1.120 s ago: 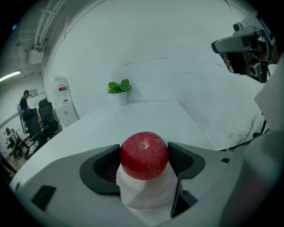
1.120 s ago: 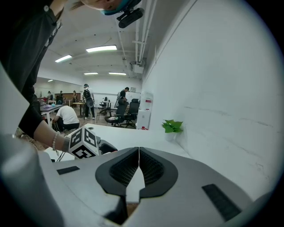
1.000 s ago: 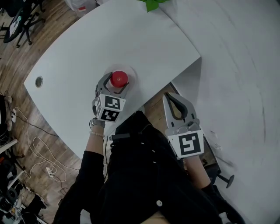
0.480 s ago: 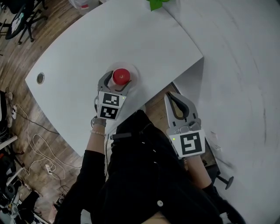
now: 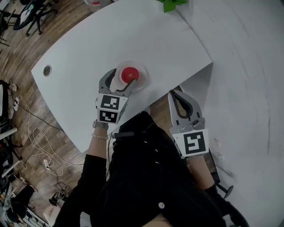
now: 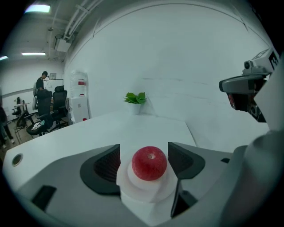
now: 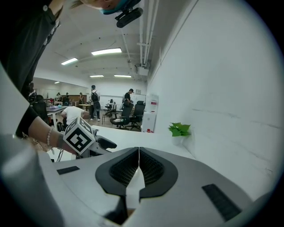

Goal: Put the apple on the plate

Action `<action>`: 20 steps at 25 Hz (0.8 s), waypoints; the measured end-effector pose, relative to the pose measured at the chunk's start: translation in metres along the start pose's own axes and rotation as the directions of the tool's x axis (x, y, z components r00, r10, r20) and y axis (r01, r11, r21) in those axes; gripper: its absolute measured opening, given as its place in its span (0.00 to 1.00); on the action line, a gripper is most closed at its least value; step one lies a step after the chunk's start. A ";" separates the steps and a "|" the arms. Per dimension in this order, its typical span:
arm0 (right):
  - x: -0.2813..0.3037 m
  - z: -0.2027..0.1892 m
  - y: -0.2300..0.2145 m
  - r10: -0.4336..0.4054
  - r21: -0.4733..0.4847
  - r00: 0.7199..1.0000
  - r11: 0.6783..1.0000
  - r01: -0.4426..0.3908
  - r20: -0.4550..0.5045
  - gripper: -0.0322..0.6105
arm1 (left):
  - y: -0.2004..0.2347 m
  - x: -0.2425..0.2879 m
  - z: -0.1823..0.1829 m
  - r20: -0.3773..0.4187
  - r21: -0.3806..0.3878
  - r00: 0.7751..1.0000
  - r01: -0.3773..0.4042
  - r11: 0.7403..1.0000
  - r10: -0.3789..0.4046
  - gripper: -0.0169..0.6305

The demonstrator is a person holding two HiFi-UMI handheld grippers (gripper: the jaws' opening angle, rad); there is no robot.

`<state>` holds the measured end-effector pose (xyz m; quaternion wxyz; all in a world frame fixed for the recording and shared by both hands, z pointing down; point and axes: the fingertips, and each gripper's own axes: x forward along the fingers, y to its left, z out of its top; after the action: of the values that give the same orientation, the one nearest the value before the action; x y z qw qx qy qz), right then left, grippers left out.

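A red apple [image 5: 130,74] rests on a small white plate [image 5: 143,79] near the front edge of the white table [image 5: 88,53]. My left gripper [image 5: 120,80] is low over the plate and open. In the left gripper view, the apple [image 6: 149,163] sits between the two dark pads [image 6: 106,166] with a gap on each side, on the plate [image 6: 146,189]. My right gripper [image 5: 178,96] hangs off the table's front edge, over the gap beside the white wall. It is shut, with its pads [image 7: 128,167] pressed together on nothing.
A green potted plant [image 5: 171,4] stands at the table's far corner by the curved white wall [image 5: 248,66]. A round cable hole [image 5: 47,70] is at the table's left end. Office chairs [image 5: 26,11] and floor cables [image 5: 35,142] lie to the left.
The left jaws have spread away from the apple and the gripper has drawn back slightly, showing more of the plate. The right gripper has stayed in place.
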<state>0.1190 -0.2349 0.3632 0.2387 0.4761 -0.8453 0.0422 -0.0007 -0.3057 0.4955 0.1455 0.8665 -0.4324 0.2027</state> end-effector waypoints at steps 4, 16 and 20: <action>0.007 0.009 0.004 0.023 -0.014 0.999 1.000 -0.022 0.023 0.11 | 0.014 -0.023 0.013 0.042 -0.065 0.998 -0.049 0.997 0.051 0.48; 0.032 0.042 0.009 0.118 -0.062 0.986 0.992 -0.111 0.115 0.11 | 0.052 -0.081 0.044 0.118 -0.068 0.961 -0.244 0.967 0.251 0.09; 0.040 0.049 0.011 0.156 -0.087 0.978 0.986 -0.145 0.141 0.11 | 0.056 -0.099 0.061 0.150 -0.051 0.944 -0.289 0.956 0.294 0.06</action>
<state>0.0747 -0.2757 0.3393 0.1896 0.4029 -0.8954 -0.0076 -0.0857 -0.2965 0.3993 0.0917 0.8041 -0.5685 0.1475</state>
